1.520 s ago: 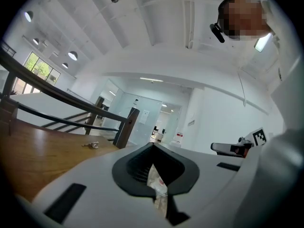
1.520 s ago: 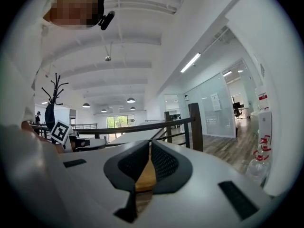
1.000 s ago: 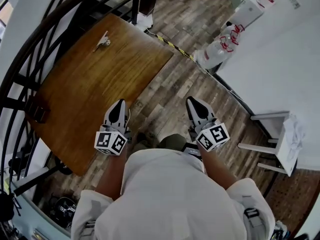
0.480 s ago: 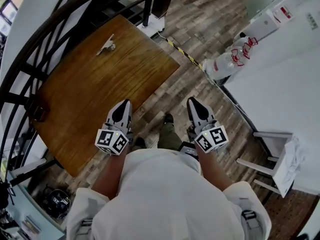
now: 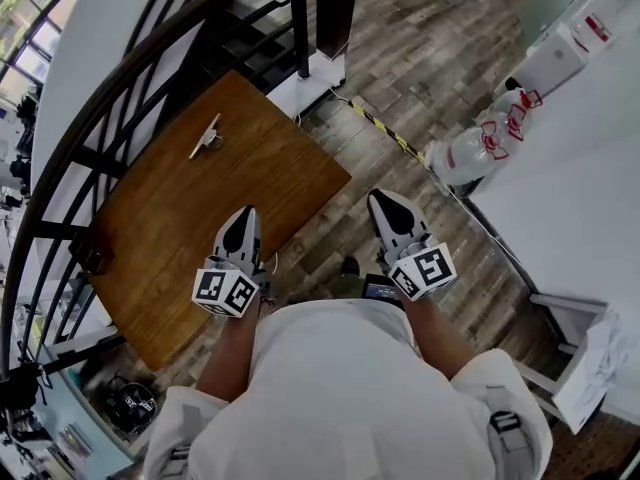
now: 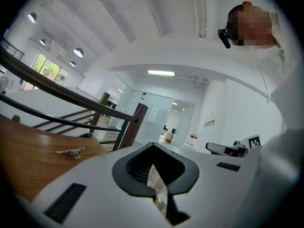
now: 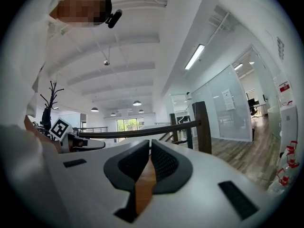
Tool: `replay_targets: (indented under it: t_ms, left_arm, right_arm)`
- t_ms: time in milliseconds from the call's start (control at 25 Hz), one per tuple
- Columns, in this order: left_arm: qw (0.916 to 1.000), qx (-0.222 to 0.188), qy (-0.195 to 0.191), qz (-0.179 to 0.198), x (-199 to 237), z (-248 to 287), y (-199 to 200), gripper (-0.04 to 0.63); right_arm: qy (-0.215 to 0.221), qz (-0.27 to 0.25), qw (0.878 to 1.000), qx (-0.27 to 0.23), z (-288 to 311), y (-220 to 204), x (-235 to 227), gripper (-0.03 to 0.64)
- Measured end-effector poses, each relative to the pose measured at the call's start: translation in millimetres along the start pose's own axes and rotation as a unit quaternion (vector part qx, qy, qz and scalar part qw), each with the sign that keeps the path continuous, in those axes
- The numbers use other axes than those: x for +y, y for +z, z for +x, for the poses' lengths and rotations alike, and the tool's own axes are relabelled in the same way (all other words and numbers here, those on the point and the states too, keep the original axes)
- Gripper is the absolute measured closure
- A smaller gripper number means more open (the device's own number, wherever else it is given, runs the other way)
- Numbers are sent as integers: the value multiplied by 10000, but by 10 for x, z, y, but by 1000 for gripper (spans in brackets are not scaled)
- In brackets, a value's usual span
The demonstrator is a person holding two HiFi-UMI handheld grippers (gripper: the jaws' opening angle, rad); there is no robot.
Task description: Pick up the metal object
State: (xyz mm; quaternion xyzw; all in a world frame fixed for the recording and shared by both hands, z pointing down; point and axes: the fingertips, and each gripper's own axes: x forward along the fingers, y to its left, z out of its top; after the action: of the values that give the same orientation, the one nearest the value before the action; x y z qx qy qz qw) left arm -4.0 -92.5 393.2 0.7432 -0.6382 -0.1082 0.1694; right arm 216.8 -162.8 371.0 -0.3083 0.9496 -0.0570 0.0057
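Observation:
The metal object, a small silvery bracket-like piece, lies on the far part of the brown wooden table. In the left gripper view the metal object shows low on the tabletop, well ahead and to the left. My left gripper hangs over the table's near right part, shut and empty. Over the plank floor just off the table's right edge, my right gripper is shut too, with nothing in it. Seen from their own cameras, the left gripper and right gripper show their jaws together.
A dark curved stair railing with a thick post runs along the table's far and left sides. Clear bags with red handles and a white appliance stand at the right. Yellow-black tape crosses the floor. White furniture is near right.
The head view has swung as the person moves: the table and metal object now sit lower and closer. Both grippers stay shut in front of the body, the left now further over the table.

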Motion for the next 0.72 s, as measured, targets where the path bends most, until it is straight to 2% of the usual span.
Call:
replay_targets:
  t_ms: [200,400,600,720]
  left_arm:
    - [9990,-270,343,54,-88,384,185,583]
    - [9963,-517,686,73,-47,565,274,583]
    - [9950,-357,929,72,45,665,198,583]
    - [9934,-305,1104,-42,344,711,90,583]
  right_arm:
    - [361,7,9993,3,224,68,-471,588]
    - [848,29,9964,1,508,-7,-700,588]
    - [1067,297,9935,256,821,-269,-830,588]
    - [1208,326,9915,351,1139,-407,-770,588]
